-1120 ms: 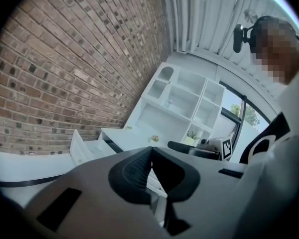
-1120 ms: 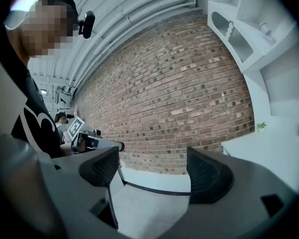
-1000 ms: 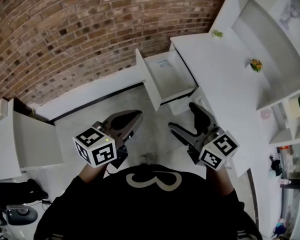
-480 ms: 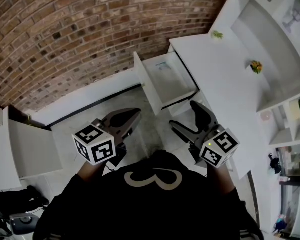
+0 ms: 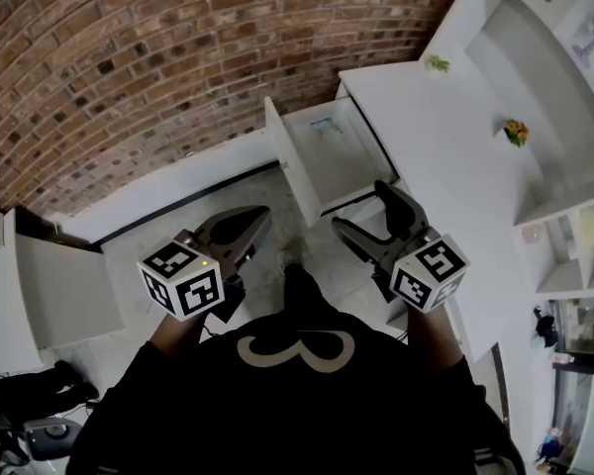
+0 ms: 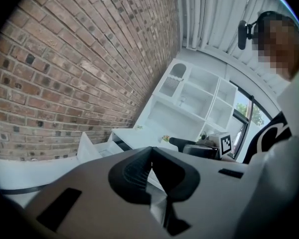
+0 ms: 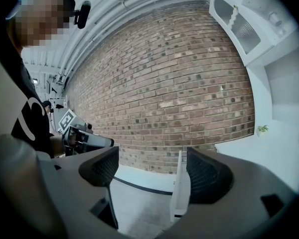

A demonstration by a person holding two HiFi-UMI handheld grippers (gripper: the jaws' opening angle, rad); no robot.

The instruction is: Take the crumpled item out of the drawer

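Black top with a pale looped emblem; grey left gripper and right gripper, black ribbed fingers, black-and-white marker cubes

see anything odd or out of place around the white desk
Only the white drawer of the white desk stands out: it is pulled far out over the grey floor. Nothing looks spilled, tilted or broken.

Rough matt brick wall, smooth white drawer and desk, my ribbed matt black pads, black cloth shirt.
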